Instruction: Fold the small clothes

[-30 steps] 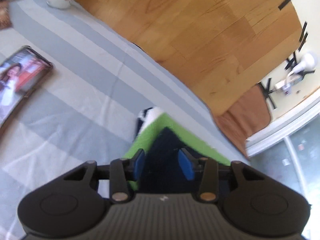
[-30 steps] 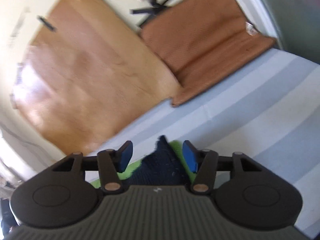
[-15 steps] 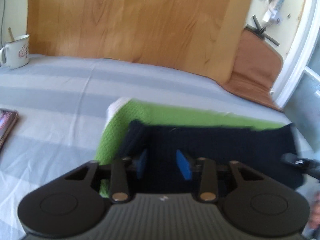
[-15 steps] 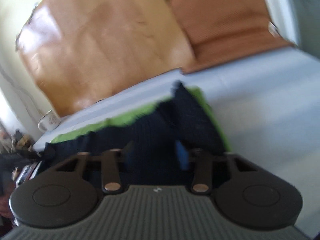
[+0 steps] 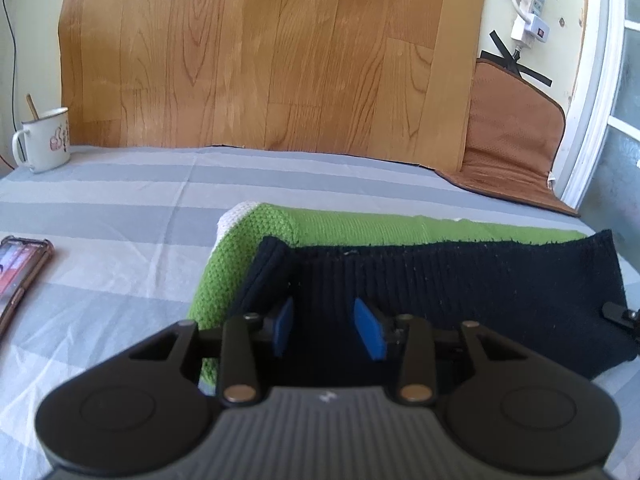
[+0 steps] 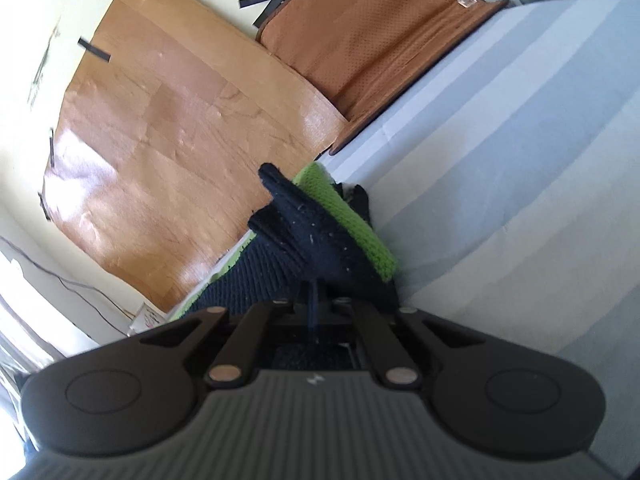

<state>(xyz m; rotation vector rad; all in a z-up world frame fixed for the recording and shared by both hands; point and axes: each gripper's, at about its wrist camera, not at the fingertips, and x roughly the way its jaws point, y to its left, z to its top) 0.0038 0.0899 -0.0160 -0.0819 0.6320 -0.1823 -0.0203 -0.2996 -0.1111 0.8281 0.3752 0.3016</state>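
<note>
A small knit garment (image 5: 360,226), green with a navy ribbed band (image 5: 460,280) and a white edge, lies stretched across the grey striped sheet (image 5: 120,208). My left gripper (image 5: 325,330) is at its left end. The navy band fills the gap between the blue pads (image 5: 366,336), and the jaws are opening slightly. My right gripper (image 6: 314,292) is shut on the navy band (image 6: 320,240) at the other end, with the cloth bunched and raised above its fingers. A tip of the right gripper (image 5: 618,312) shows at the band's right end in the left wrist view.
A white mug (image 5: 42,142) with a spoon stands at the far left of the sheet, and a phone (image 5: 20,272) lies near the left edge. A wood-pattern panel (image 5: 260,52) and a brown cushion (image 5: 516,136) lean on the wall behind.
The right jaws closed on the navy band as that hand sank. The left gripper rolled level and moved sideways, and the garment went from bunched to stretched between the two grippers.
</note>
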